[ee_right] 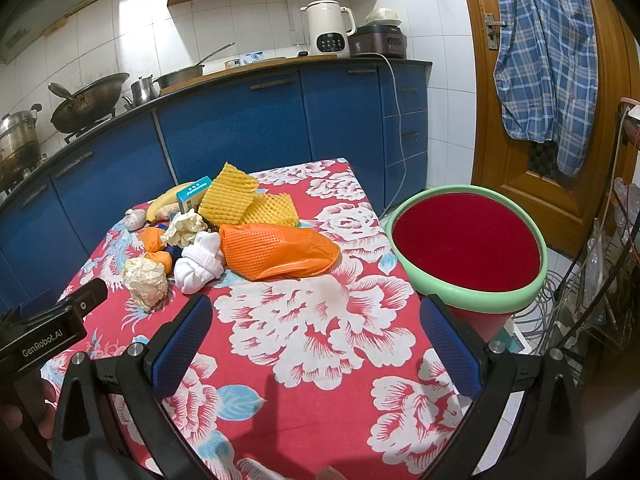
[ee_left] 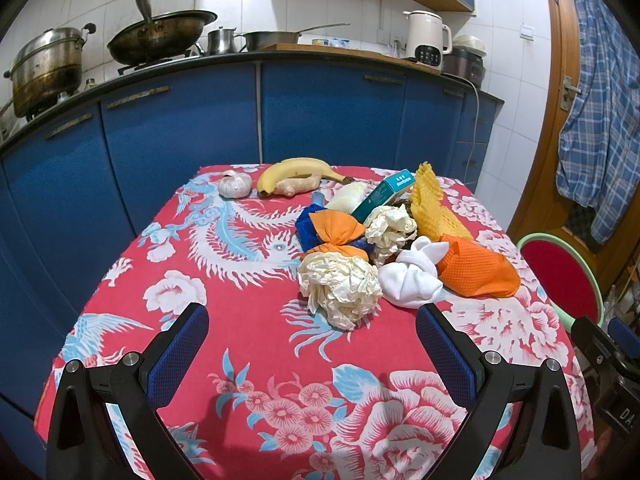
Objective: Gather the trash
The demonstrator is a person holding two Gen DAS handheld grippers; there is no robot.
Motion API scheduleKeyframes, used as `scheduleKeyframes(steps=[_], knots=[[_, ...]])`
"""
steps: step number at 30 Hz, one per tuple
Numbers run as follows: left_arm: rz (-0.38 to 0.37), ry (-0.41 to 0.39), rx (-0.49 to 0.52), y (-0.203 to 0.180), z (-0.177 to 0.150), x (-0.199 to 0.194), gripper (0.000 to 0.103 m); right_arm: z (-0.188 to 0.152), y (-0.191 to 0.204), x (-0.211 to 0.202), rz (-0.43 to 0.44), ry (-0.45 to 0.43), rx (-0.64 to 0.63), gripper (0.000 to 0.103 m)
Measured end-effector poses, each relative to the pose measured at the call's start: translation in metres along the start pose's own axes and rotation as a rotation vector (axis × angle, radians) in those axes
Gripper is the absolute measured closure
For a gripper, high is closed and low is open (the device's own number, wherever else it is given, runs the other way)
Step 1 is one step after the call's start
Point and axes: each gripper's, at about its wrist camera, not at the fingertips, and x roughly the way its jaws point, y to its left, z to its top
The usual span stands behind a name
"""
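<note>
Left wrist view: the left gripper point(ee_left: 312, 332) is hanging released and empty, just below the crumpled paper ball point(ee_left: 340, 286) at frame centre; collection is not yet begun.

Right wrist view: the right gripper point(ee_right: 316, 322) is likewise gaping empty, the bin point(ee_right: 404, 256) waiting right of centre. The next move is likely calling for closing on that ball.

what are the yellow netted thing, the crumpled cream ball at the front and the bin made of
Yellow net sleeve: soft foam mesh, matte, with open diamond cells.
Cream ball: probably paper or tissue, with sharp dull creases.
Bin: likely plastic, with a smooth, slightly glossy green rim and red wall.
</note>
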Motion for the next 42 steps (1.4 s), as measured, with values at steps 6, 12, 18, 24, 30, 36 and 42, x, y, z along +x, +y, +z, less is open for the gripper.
scheduleKeyframes(steps=[6,12,18,24,30,36,42], knots=[[0.000,0.000,0.000,0.000,0.000,0.000,0.000,0.000,0.000,0.000,0.000,0.000,0.000,0.001],[0.001,0.001,0.001,0.000,0.000,0.000,0.000,0.001,0.000,0.000,0.001,0.000,0.000,0.001],[0.001,0.000,0.004,0.000,0.000,0.001,0.000,0.001,0.000,0.001,0.000,0.001,0.001,0.001],[0.001,0.006,0.015,-0.004,0.002,0.001,0.000,0.001,0.000,0.001,0.001,0.001,0.000,0.001],[0.001,0.009,0.029,-0.005,0.009,0.004,0.000,0.003,-0.004,0.007,-0.001,0.011,0.000,0.001],[0.007,0.027,0.046,-0.004,0.018,0.011,0.000,0.014,-0.006,0.015,0.004,0.025,-0.017,0.001],[0.004,0.074,0.069,-0.006,0.024,0.029,0.000,0.029,-0.006,0.033,0.023,0.067,-0.037,0.001]])
